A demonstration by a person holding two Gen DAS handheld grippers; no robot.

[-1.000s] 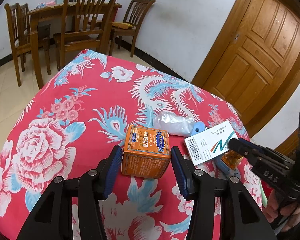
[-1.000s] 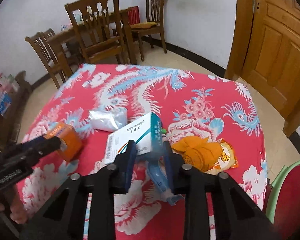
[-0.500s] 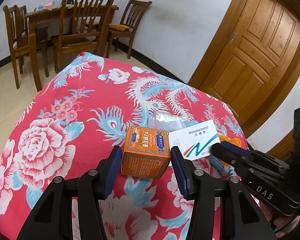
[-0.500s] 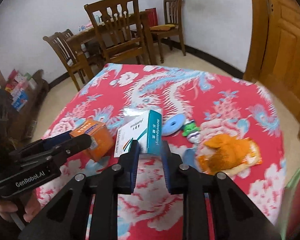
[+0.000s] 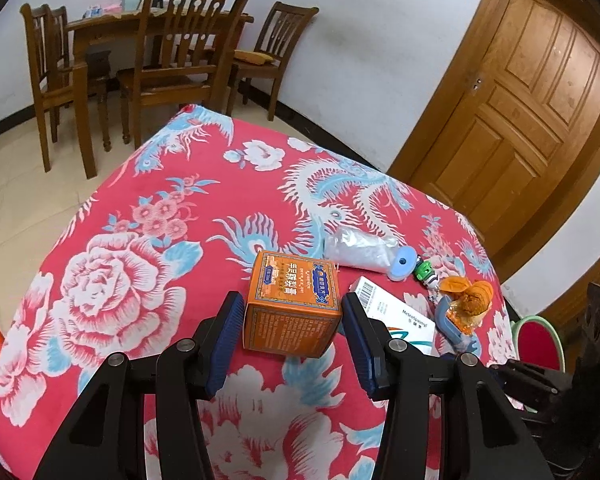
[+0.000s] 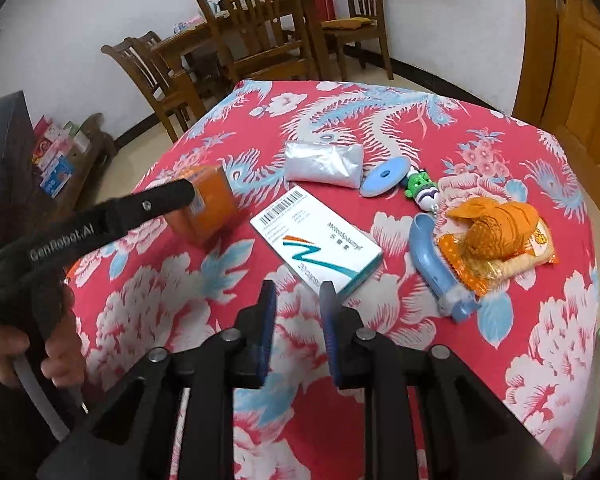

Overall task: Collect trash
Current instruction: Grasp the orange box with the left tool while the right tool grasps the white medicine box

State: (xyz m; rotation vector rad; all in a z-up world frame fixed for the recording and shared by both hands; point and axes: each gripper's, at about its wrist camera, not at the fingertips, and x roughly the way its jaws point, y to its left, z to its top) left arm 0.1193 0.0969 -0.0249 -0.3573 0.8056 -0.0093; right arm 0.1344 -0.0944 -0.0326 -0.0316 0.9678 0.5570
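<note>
An orange carton [image 5: 292,300] sits between the blue pads of my left gripper [image 5: 294,334], which is shut on it just over the red flowered tablecloth [image 5: 140,272]. From the right wrist view that carton [image 6: 210,204] shows behind a left finger [image 6: 152,204]. A white and teal medicine box [image 6: 316,240] lies flat on the cloth. My right gripper [image 6: 298,296] is just short of its near corner. Its jaws are opening and nothing is between them. The same box [image 5: 396,316] lies right of the carton.
Past the box lie a clear plastic bag [image 6: 322,164], a blue disc [image 6: 384,176], a small green toy [image 6: 420,188], a blue handle [image 6: 436,264] and an orange snack wrapper [image 6: 496,236]. Wooden chairs [image 5: 180,64] and a door [image 5: 532,112] stand beyond the table.
My right gripper carried the medicine box leftwards towards the carton, laid it flat on the cloth and let go. The left gripper and its carton stayed put.
</note>
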